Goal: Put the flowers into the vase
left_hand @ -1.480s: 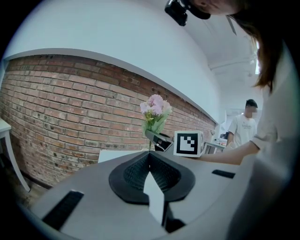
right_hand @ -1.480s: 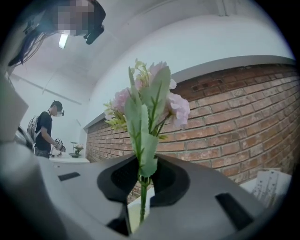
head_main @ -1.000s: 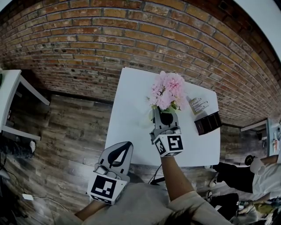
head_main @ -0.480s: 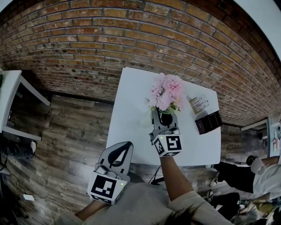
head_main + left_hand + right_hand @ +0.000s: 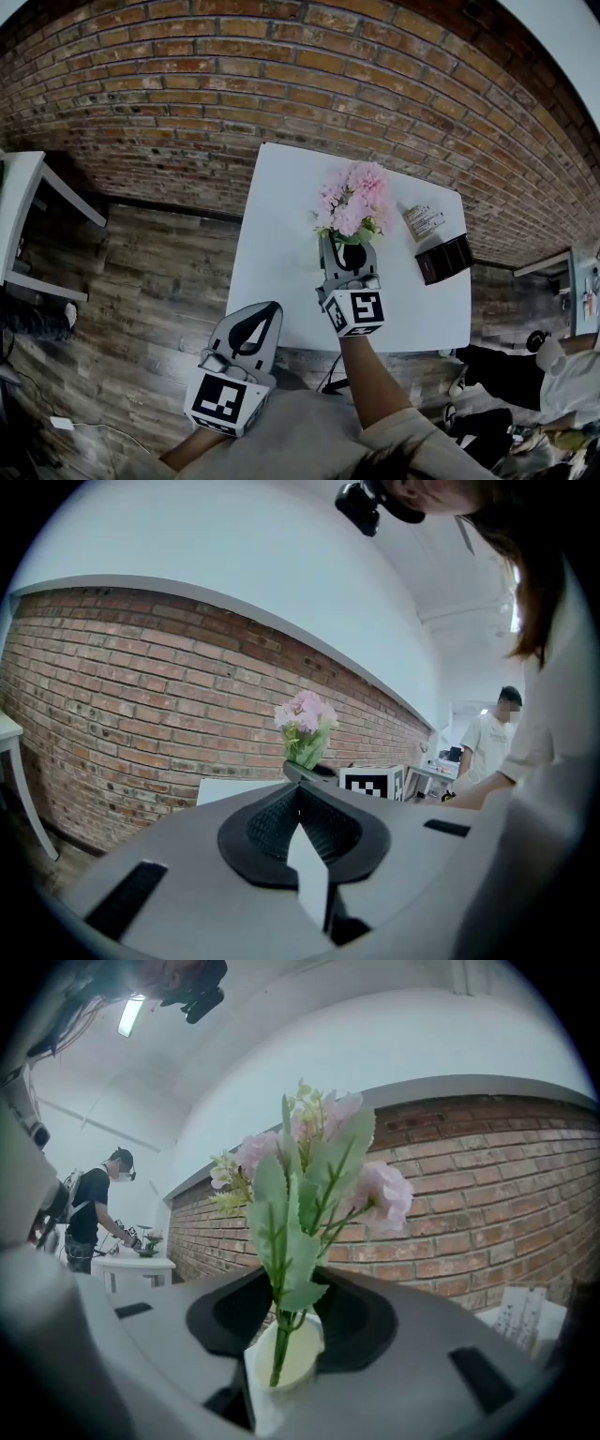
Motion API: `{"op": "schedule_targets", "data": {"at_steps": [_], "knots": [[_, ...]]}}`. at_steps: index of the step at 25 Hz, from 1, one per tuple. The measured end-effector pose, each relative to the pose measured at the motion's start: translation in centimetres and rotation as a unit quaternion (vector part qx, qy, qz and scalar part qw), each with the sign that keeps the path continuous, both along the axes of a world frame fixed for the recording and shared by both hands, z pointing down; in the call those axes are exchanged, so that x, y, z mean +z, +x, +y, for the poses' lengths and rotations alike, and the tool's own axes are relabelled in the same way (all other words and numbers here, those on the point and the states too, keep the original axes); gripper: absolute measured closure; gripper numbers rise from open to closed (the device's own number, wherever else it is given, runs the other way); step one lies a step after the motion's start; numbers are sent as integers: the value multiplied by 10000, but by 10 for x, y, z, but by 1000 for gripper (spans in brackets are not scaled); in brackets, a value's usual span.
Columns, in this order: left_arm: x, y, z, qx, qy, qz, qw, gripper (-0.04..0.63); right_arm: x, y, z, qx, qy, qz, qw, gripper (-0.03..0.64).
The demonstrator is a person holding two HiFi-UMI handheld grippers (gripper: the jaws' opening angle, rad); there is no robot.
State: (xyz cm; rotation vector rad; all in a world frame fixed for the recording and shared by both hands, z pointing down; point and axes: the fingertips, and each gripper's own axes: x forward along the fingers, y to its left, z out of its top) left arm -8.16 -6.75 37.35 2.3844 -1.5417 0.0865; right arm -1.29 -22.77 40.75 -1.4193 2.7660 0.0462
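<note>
A bunch of pink flowers [image 5: 353, 201] with green stems stands in a pale vase [image 5: 289, 1359] on the white table [image 5: 281, 234]. My right gripper [image 5: 348, 242] is level at the vase. Its jaws have just been opening and now stand apart on either side of the stems [image 5: 277, 1330], not pressing them. In the right gripper view the flowers [image 5: 314, 1162] rise straight up between the jaws. My left gripper [image 5: 269, 310] is held low in front of the table's near edge, shut and empty. It looks toward the flowers [image 5: 305, 724].
A dark brown box [image 5: 443, 260] and a small printed card [image 5: 424, 223] lie on the table's right side. A brick wall [image 5: 281, 84] runs behind. Another white table [image 5: 19, 202] stands far left. A person [image 5: 553, 366] stands at the right over the wooden floor [image 5: 141, 291].
The right gripper's jaws have spread apart around the stems, and the bunch has shifted slightly left. The left gripper has not moved.
</note>
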Motion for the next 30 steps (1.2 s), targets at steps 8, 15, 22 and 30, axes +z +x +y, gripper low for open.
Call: {"op": "schedule_targets", "data": {"at_steps": [8, 15, 22, 30], "knots": [[1, 2, 2, 37, -81, -14, 10000, 588, 2, 0, 4, 2, 21, 98, 9999, 449], [-1, 2, 5, -16, 109, 58, 9999, 588, 4, 1, 7, 92, -43, 259, 9996, 416], [-3, 2, 10, 59, -29, 12, 10000, 588, 7, 0, 11, 145, -145, 330, 9992, 382], [-3, 3, 14, 78, -99, -1, 9999, 588, 22, 5, 13, 238, -447, 255, 9984, 368]]}}
